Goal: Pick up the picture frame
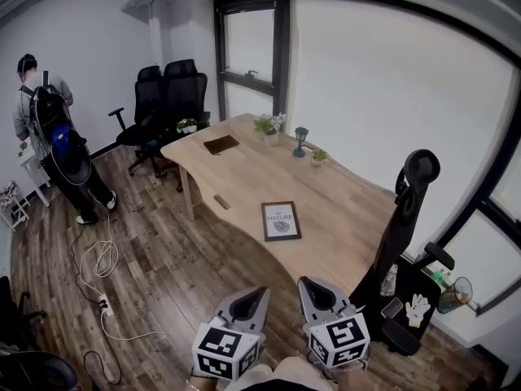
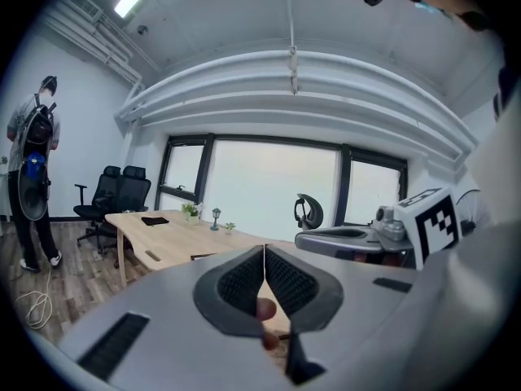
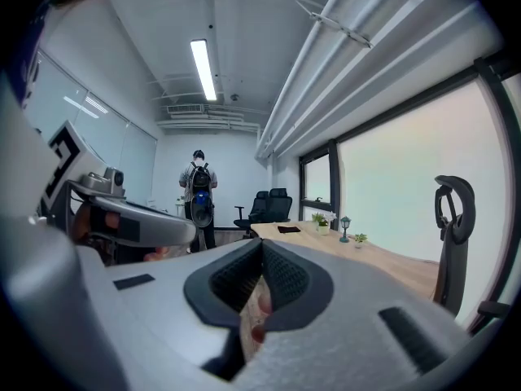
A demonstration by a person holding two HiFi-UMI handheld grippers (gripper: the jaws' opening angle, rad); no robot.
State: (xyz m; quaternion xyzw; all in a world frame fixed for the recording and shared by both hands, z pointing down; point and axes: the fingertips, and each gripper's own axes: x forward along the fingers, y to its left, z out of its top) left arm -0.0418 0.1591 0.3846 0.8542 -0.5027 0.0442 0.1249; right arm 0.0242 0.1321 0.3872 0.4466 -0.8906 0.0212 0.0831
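A dark-framed picture frame (image 1: pixel 281 221) lies flat on the wooden desk (image 1: pixel 342 194), near its front edge. My left gripper (image 1: pixel 259 293) and right gripper (image 1: pixel 313 285) hang side by side over the floor at the bottom of the head view, well short of the frame. Both are shut with nothing between their jaws. In the left gripper view the left gripper (image 2: pixel 264 249) has its pads pressed together, and the frame (image 2: pixel 203 257) shows as a thin dark edge on the desk beyond. The right gripper (image 3: pixel 262 244) points past the desk (image 3: pixel 358 255), where the frame is hidden.
A black office chair (image 1: pixel 405 243) stands right of the desk, a white glove (image 1: pixel 417 308) on its seat. Small plants and a lantern (image 1: pixel 301 141) line the desk's far edge beside a dark pad (image 1: pixel 221 144). A person (image 1: pixel 50 137) stands far left; cables (image 1: pixel 102 259) trail on the floor.
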